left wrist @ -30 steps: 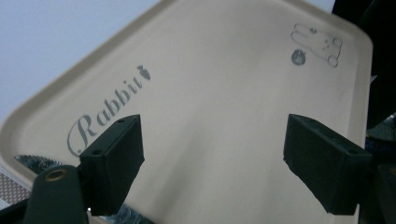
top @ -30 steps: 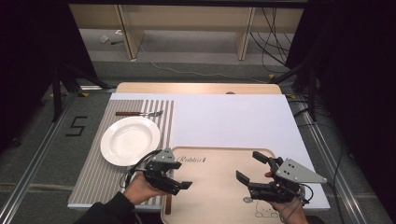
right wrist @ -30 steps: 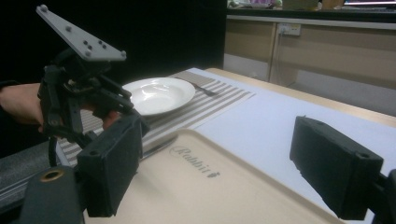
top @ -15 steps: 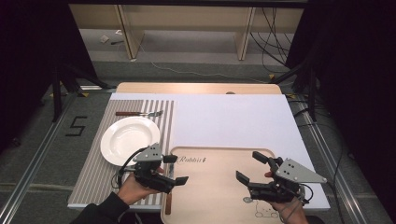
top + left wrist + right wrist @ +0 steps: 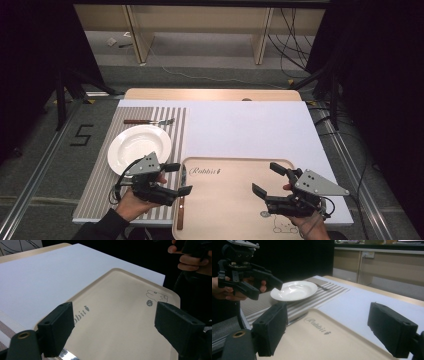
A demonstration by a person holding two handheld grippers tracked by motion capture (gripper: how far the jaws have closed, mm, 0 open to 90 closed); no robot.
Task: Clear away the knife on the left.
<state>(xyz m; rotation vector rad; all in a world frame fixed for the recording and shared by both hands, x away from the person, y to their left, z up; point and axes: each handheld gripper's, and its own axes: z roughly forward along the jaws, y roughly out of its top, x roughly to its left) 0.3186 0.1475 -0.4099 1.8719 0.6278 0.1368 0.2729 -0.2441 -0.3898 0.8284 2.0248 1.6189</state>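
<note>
Below, white table (image 5: 250, 125) amid dark curtains (image 5: 380, 75).

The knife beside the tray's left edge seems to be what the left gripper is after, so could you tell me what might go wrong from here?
1. The knife lies flat and close against the tray rim, so the left gripper, jaws open above it, may catch the rim instead.
2. The plate sits just beyond the gripper; a wide swing could bump it.

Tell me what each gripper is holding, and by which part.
Nothing is held. The left gripper hangs open above the knife at the tray's left edge; the right gripper is open over the tray.
</note>
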